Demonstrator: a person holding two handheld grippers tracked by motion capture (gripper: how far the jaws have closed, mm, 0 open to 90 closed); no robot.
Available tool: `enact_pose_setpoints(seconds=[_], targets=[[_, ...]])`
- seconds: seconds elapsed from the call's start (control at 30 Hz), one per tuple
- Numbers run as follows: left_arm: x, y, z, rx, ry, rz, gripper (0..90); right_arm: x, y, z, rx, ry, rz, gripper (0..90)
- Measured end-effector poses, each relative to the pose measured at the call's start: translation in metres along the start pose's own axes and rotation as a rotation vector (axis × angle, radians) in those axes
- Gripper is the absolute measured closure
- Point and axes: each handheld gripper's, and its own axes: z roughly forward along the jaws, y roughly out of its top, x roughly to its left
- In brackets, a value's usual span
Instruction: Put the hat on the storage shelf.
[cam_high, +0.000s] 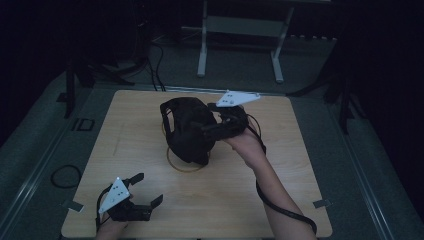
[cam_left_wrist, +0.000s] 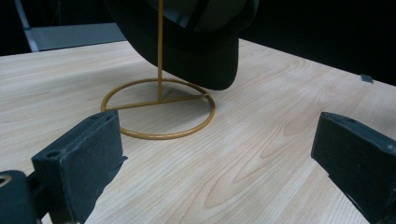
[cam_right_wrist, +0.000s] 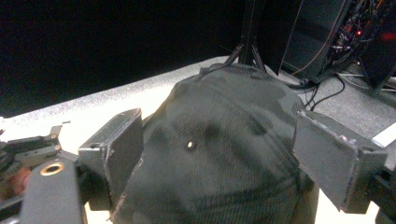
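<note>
A black cap (cam_high: 185, 130) sits on a gold wire stand whose ring base (cam_high: 182, 165) rests mid-table. My right gripper (cam_high: 207, 129) reaches in from the right, open, its jaws on either side of the cap's crown (cam_right_wrist: 219, 154) and close against the fabric. My left gripper (cam_high: 150, 187) rests near the table's front left, open with nothing between its jaws. In the left gripper view (cam_left_wrist: 215, 154) the ring base (cam_left_wrist: 159, 109) and thin upright rod stand ahead, with the cap's brim (cam_left_wrist: 196, 42) hanging above them.
The light wooden table (cam_high: 280, 150) stands on grey carpet. A white-legged frame (cam_high: 240, 45) and cables (cam_high: 155, 65) lie beyond its far edge. A cable loop (cam_high: 65, 176) lies on the floor at left. Tape marks (cam_high: 321, 203) sit by the front corners.
</note>
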Motion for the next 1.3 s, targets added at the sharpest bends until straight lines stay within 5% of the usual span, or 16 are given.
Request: enact_pose_setpoints(seconds=[0.5, 1.3], targets=[[-0.001, -0.002, 0.002, 0.012, -0.004, 0.011, 2.6, 0.004, -0.054, -0.025, -0.012, 0.004, -0.025, 13.4], [-0.001, -0.011, 0.006, 0.057, 0.003, 0.012, 2.6, 0.0, -0.153, -0.037, -0.012, 0.0, 0.079, 12.5]])
